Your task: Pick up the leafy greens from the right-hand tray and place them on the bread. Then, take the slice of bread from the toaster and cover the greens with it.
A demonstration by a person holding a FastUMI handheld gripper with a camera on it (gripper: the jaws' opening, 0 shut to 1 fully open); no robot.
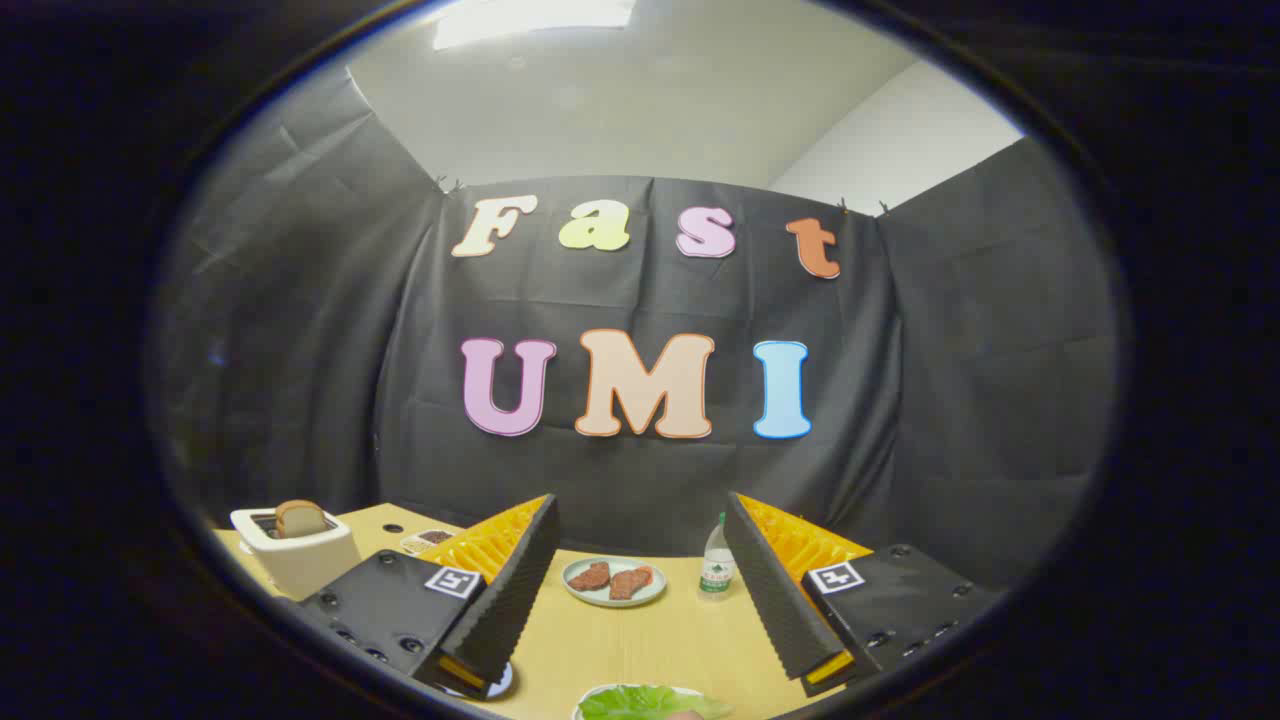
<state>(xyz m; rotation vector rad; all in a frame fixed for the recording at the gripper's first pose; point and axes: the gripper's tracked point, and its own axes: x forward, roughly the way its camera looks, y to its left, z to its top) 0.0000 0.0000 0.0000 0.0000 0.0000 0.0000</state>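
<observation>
Presently we are cataloguing a pale wooden bench walled by black cloth under a white ceiling. Our tool is hovering wide, holding nothing. Leafy greens are lying between its fingers; bread is standing in the toaster; a plate and bottle are sitting beyond.

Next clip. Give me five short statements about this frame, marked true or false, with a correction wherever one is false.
1. The gripper has its fingers spread wide apart, holding nothing. True.
2. The toaster is empty. False: a slice of bread stands up out of its slot.
3. The small plate beyond the fingers carries two reddish-brown pieces. True.
4. The bottle lies on its side. False: it stands upright beside the small plate.
5. The leafy greens lie near the fingertips, on a white dish. True.
</observation>
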